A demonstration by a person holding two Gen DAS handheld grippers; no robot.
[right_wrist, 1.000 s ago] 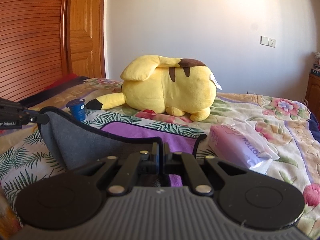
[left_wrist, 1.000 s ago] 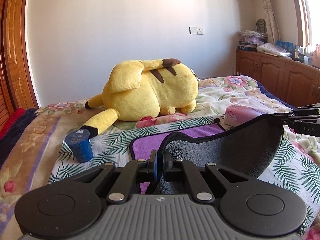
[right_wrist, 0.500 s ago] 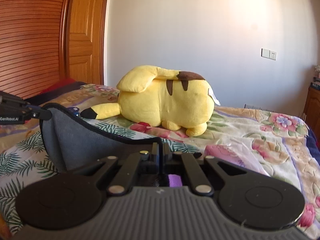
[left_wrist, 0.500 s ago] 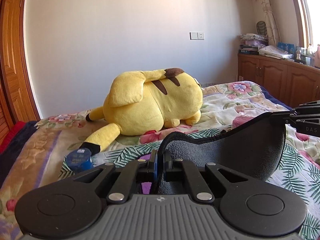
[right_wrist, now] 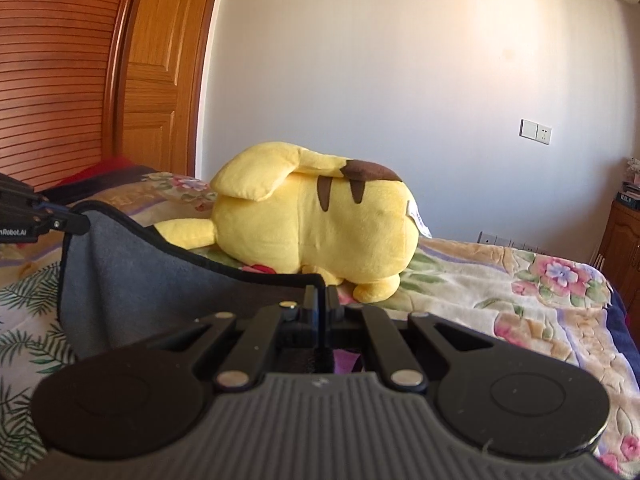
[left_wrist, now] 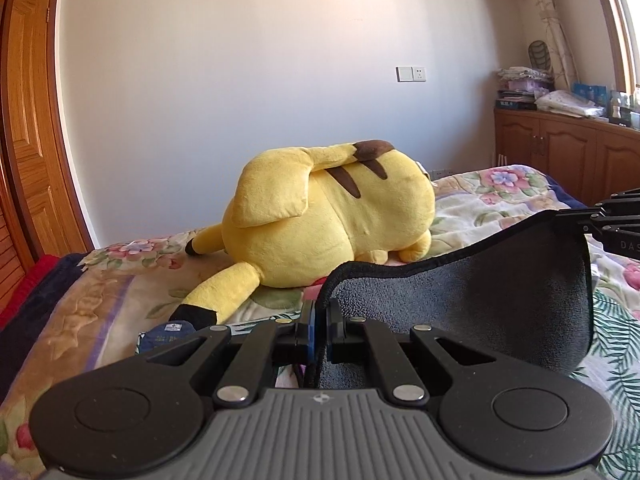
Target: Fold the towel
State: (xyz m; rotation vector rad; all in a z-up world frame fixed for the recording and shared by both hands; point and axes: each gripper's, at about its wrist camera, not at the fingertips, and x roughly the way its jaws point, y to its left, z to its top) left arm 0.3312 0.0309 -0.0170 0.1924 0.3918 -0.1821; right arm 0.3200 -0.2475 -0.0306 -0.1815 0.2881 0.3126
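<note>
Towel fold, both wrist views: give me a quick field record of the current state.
towel: grey side facing the cameras, black-edged, lifted off the bed, top edge sagging between the two grips
left tongs: shut on towel edge
right tongs: shut on towel edge
bed: floral and fern-print cover
plush: yellow toy lying on the bed beyond the towel
blue can: on bed left of left tongs, mostly hidden
fold status: not yet laid over
</note>
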